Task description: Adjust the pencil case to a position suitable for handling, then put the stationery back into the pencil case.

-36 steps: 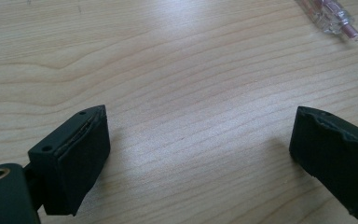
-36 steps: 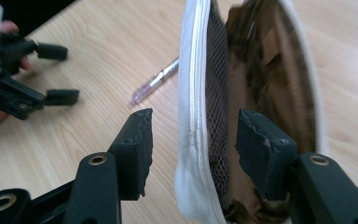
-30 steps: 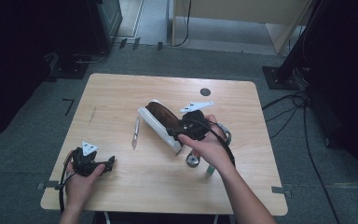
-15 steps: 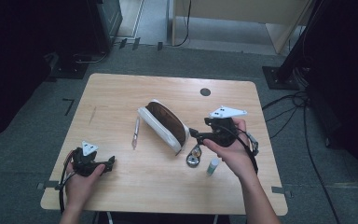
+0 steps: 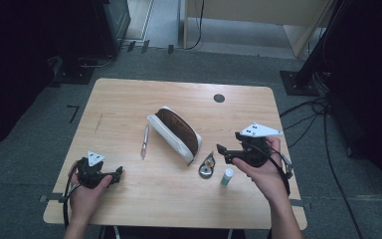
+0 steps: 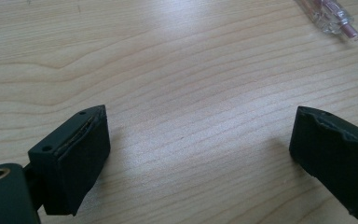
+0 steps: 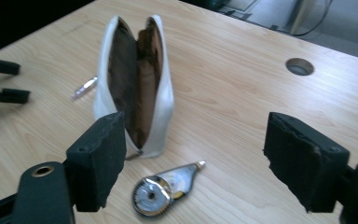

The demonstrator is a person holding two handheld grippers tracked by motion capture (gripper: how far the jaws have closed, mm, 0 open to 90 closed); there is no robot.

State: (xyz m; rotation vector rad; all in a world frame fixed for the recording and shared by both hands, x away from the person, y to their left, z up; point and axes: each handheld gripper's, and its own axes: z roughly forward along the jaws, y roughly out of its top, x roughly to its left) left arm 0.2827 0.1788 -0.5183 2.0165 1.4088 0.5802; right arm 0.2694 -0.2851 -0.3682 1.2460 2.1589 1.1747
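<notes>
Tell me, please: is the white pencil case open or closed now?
Open. The white pencil case gapes along its top, and its brown lining shows between the two white sides.

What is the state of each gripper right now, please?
Left gripper: jaws open, nothing between them, over bare wooden table.
Right gripper: jaws just opening, holding nothing.

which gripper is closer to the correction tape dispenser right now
Right. The right gripper is beside the correction tape dispenser; the left gripper sits far across the table.
</notes>
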